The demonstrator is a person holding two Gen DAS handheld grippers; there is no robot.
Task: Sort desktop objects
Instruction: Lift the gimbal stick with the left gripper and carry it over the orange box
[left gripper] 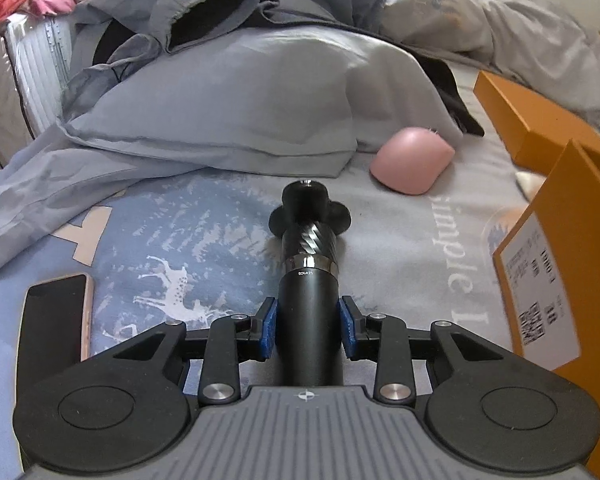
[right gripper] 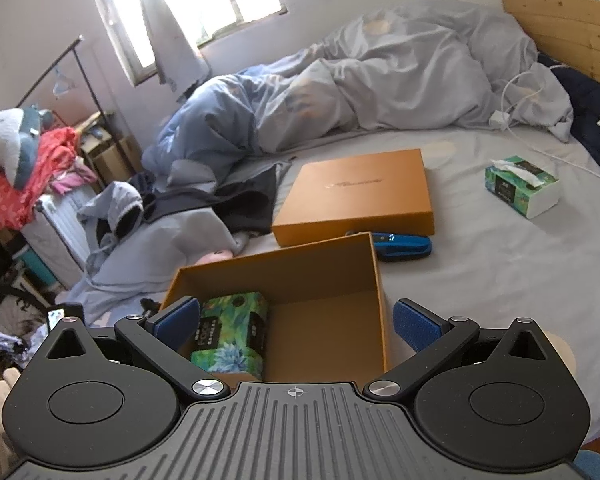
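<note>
While the left gripper (left gripper: pixel 309 322) has its blue pads pressed against both sides of a black cylindrical device with a spiral-grooved neck and a silver ring (left gripper: pixel 309 280), the device points away along the bed (left gripper: pixel 400 248), its far end over the printed blue-grey sheet. A pink rounded plastic object (left gripper: pixel 412 160) lies beyond it to the right, against a pale grey pillow (left gripper: pixel 228 92). A dark smartphone with a rose-gold edge (left gripper: pixel 56 316) lies to the left of the gripper. The right gripper (right gripper: pixel 296 322) hangs with its jaws spread wide and nothing between them, above an open orange cardboard box (right gripper: pixel 328 264). Inside that box, at its left side, lies a green leaf-printed tissue pack (right gripper: pixel 232 332). The flat orange box lid (right gripper: pixel 360 196) lies just behind, a blue stapler (right gripper: pixel 404 246) just beside both, and a second green tissue box (right gripper: pixel 522 186) well apart to the right.
</note>
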